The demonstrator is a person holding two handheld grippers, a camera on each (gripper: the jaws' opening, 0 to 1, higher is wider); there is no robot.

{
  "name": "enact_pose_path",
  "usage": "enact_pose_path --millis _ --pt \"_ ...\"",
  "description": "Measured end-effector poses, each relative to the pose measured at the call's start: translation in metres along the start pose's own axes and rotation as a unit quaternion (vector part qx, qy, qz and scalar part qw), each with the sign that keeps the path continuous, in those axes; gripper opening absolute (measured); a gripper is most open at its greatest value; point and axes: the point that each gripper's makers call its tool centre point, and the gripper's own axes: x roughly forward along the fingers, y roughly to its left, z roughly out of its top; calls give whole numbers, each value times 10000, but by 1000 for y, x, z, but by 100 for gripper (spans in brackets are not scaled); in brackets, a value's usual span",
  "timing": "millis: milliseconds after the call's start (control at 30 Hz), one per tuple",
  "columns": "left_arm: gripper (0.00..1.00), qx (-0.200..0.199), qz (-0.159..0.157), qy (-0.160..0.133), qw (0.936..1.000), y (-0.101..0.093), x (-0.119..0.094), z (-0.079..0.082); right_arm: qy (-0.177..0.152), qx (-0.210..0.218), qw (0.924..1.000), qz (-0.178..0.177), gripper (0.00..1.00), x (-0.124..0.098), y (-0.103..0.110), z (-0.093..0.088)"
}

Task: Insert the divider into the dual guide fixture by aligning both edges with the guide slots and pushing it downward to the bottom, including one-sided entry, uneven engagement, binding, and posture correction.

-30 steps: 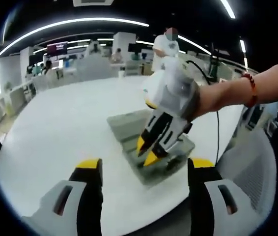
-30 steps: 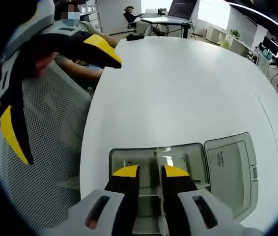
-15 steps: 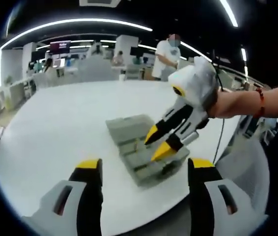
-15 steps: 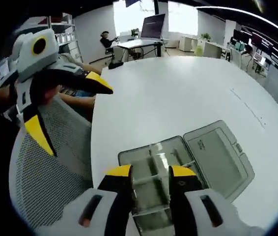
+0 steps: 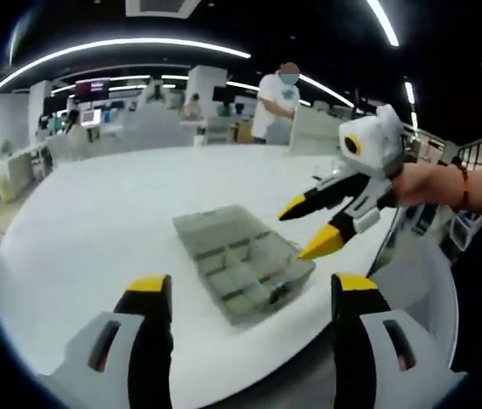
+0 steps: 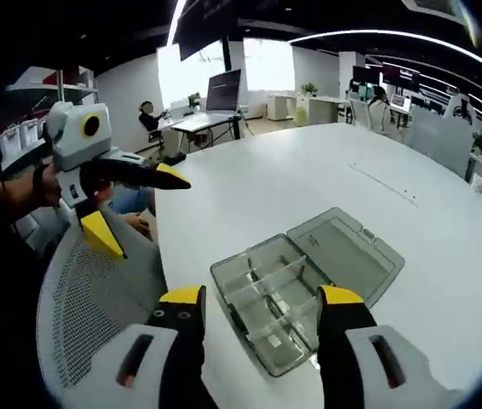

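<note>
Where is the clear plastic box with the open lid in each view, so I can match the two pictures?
Left gripper view: the clear plastic box lies just below the middle, on the white table, between and beyond that view's own jaws.
Right gripper view: it lies low and right of the middle, lid flat on the far right side.
Shared landmark: the white table's curved near edge beside the box.

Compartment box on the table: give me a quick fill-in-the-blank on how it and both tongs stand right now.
1. The clear compartment box lies with its lid ____.
2. The box rests on a ____ table.
3. The right tongs have their jaws ____.
4. The left tongs hold ____.

Missing words: open; white; open; nothing
</note>
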Motion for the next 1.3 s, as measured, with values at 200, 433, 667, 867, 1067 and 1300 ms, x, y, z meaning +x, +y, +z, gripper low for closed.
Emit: enact_pose_path --millis 200,433,667,867,1067,1300 --pt "82 53 -249 6 9997 -9 -7 -1 -426 228 9978 -450 67 -31 -6 2" --pt "85 143 -284 25 9995 -10 -19 -2 -545 504 9948 -701 69 -62 -4 -13" --pt "88 160 -312 75 9994 -3 -32 -5 -437 537 9945 -787 79 -79 6 -31" --pt "91 327 -384 185 9986 -4 -37 -10 -263 763 9930 -867 79 -91 11 -45" --pt "94 333 -425 161 9984 -10 -40 -6 -218 887 9912 -960 81 -98 12 -53" --pt "96 444 -487 211 9976 -13 -41 -6 -188 894 9912 -958 81 -105 14 -56"
